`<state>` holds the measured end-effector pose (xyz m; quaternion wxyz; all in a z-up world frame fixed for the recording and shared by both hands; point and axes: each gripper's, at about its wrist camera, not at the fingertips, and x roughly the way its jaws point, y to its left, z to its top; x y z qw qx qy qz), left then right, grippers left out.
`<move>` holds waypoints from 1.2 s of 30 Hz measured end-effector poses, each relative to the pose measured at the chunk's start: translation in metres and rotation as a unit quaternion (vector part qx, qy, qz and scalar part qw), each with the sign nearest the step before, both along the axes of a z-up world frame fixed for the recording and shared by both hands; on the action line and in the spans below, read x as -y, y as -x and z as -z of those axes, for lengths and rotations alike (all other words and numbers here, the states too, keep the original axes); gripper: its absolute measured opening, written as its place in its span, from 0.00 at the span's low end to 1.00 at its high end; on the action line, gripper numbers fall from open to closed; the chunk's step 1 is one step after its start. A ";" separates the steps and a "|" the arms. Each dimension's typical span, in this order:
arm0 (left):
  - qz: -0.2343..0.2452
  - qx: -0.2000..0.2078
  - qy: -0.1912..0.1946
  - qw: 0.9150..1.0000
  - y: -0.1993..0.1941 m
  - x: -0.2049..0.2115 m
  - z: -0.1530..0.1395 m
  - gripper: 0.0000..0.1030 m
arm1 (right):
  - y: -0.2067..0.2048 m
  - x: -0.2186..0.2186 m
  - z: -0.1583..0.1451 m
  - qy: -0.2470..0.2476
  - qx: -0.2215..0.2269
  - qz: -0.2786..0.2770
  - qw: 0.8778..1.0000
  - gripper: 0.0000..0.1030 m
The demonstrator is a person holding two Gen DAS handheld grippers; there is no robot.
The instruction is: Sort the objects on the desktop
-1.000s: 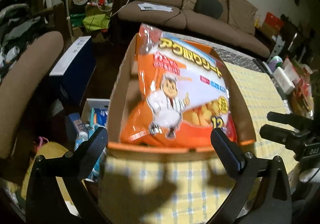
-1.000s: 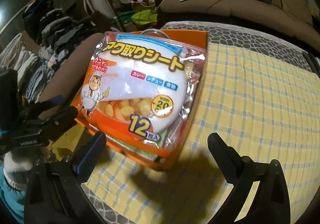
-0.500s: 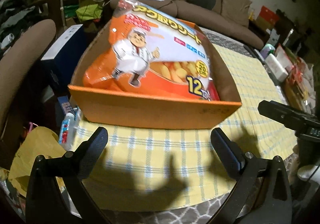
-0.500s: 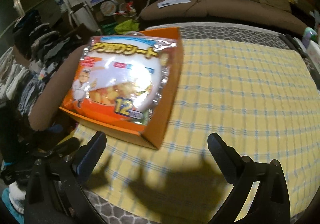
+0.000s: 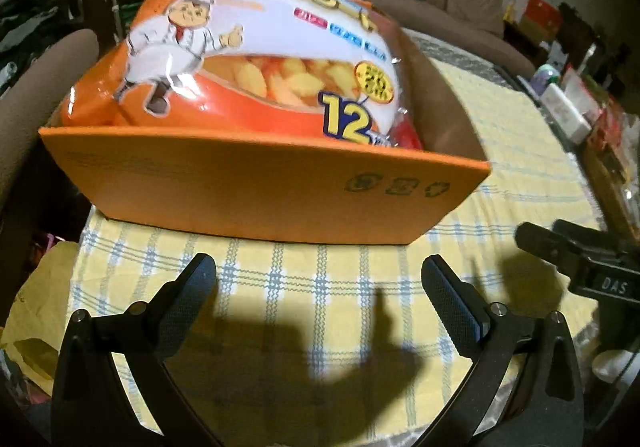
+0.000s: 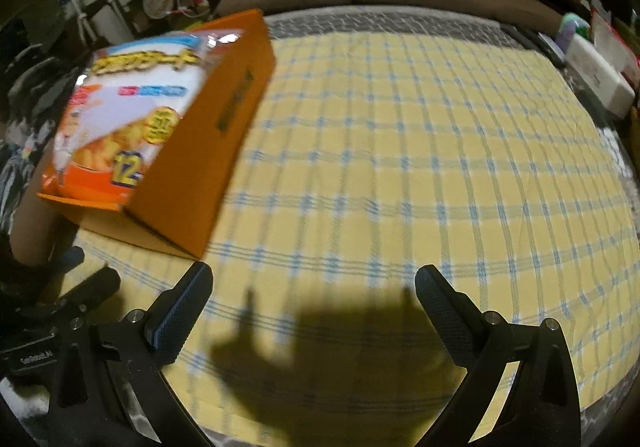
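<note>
Where the orange box (image 5: pixel 256 195) rises, packet (image 5: pixel 256 59) bottom hidden.

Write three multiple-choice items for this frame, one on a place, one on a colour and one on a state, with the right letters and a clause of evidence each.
1. Where is the orange packet with the cartoon chef?
A. Inside the orange cardboard box
B. Flat on the cloth
C. In the right claw

2. What colour is the tablecloth's ground?
A. Red
B. Yellow
C. Green

3. How do the two claws stand?
A. Both shut
B. Both open and empty
C. Left shut on the box

Answers:
1 A, the packet rises out of the box.
2 B, the tablecloth is yellow with blue check lines.
3 B, the left claw and right claw show spread fingers with only cloth between them.
</note>
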<state>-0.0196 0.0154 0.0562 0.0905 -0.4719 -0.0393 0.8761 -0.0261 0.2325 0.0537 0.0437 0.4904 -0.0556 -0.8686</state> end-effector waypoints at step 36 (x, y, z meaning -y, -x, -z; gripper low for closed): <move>-0.043 -0.016 0.075 0.996 -0.012 -0.022 0.044 1.00 | -0.018 -0.012 0.047 -0.074 -0.043 0.068 0.994 1.00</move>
